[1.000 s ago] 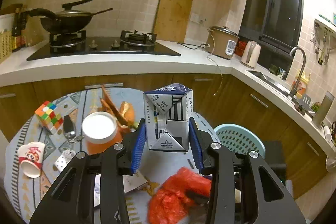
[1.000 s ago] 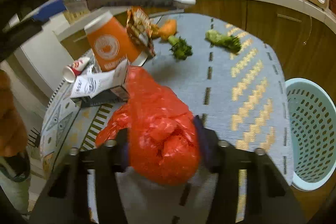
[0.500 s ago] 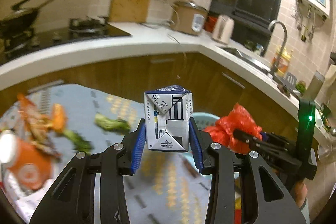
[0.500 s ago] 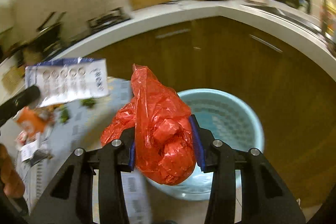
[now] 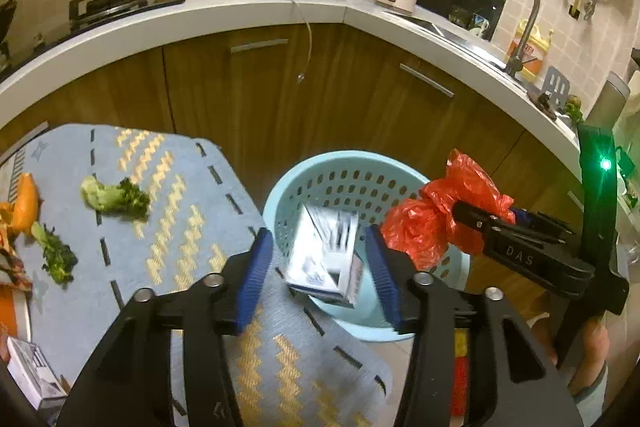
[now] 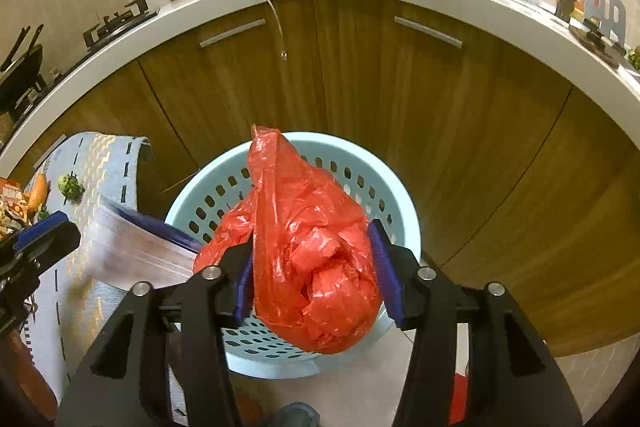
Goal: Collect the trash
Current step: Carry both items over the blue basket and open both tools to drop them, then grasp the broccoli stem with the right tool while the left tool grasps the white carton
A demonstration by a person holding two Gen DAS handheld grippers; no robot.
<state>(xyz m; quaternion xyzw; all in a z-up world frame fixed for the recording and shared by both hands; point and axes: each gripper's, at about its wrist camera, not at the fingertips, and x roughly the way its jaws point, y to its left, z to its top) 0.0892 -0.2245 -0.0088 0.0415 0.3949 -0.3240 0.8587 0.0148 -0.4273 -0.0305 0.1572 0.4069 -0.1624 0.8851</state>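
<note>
A white and blue milk carton (image 5: 324, 259) is blurred in mid-air between the pads of my left gripper (image 5: 318, 247), whose jaws are opening; it touches neither pad. It hangs over the near rim of the light blue perforated basket (image 5: 348, 179) on the floor. My right gripper (image 6: 312, 251) is opening too, but the red plastic bag (image 6: 312, 259) still fills the gap between its pads, above the basket (image 6: 392, 195). From the left wrist view the bag (image 5: 424, 223) and right gripper (image 5: 468, 215) sit at the right. The carton (image 6: 136, 251) and left gripper (image 6: 40, 231) show at the right view's left edge.
The table's blue patterned cloth (image 5: 180, 227) carries two broccoli pieces (image 5: 116, 197) (image 5: 56, 255), an orange scrap (image 5: 24, 203) and a small box (image 5: 28, 371). Wooden cabinets (image 6: 440, 115) and a white counter (image 5: 240, 15) curve behind the basket. A person's hand (image 5: 592, 355) holds the right gripper.
Both grippers swung from over the table to above the basket. The left jaws widened and the carton slipped out of them. The red bag stayed between the right pads, which spread slightly.
</note>
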